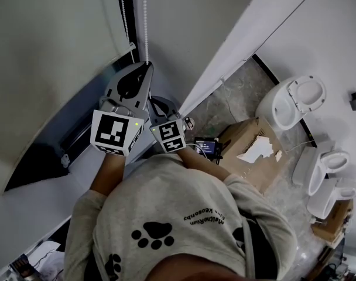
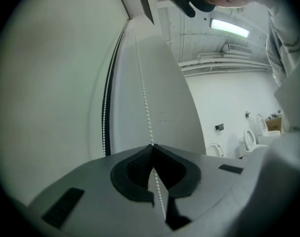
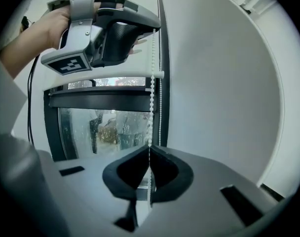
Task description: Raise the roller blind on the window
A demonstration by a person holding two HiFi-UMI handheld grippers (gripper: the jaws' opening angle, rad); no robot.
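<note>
Beside the window (image 3: 105, 127), the roller blind (image 1: 49, 45) hangs partly down, with bare glass under its bottom bar (image 3: 100, 79). The left gripper (image 2: 151, 144) is higher and the right gripper (image 3: 150, 149) lower. Both are clamped on the bead chain (image 1: 146, 16), which hangs just beside the blind's edge. The shirt (image 1: 184, 227) print is too small to read.

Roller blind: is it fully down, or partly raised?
Partly raised: the roller blind ends at its bottom bar, with bare window glass showing below.
</note>
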